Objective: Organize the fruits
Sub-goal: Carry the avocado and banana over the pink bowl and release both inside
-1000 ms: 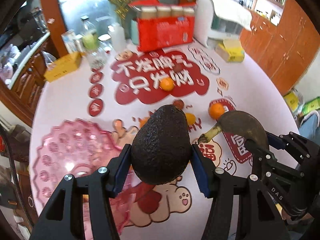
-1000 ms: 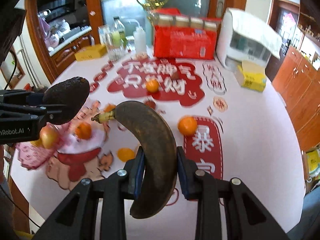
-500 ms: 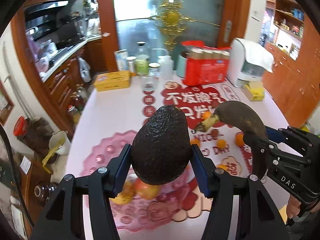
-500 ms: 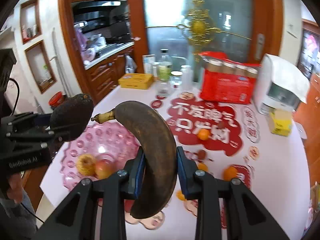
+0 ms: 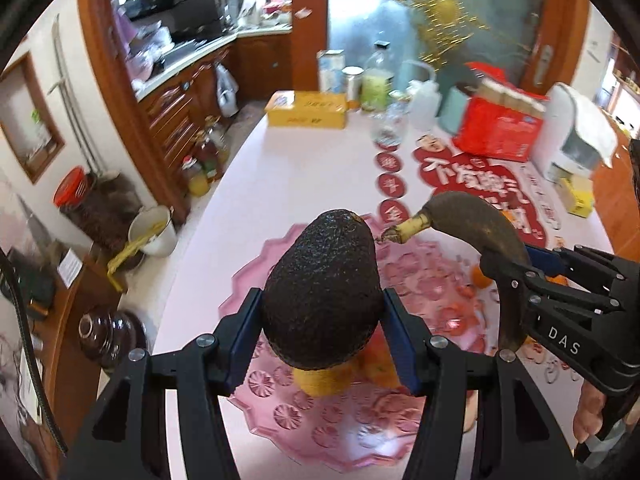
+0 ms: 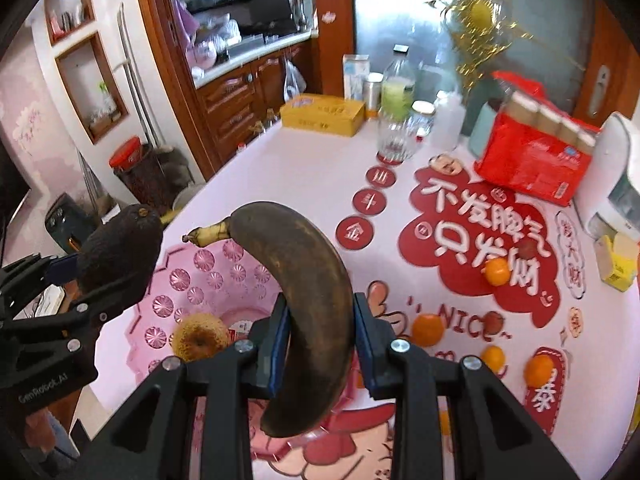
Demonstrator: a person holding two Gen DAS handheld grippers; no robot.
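Both tongs are loaded above the pink fruit tray: the left gripper clamps a dark avocado, the right gripper a blackened banana. Directly beneath lie a yellow fruit and another orange-coloured one, while several oranges sit scattered on the table.

Avocado: dark, pebbled skin, upright, narrow end up, above the pink tray. Banana: blackened peel, pale yellow stem, curved, stem end over the tray. Yellow fruit: in the tray beside a red one. Oranges: several, small, scattered on the table right of the tray.
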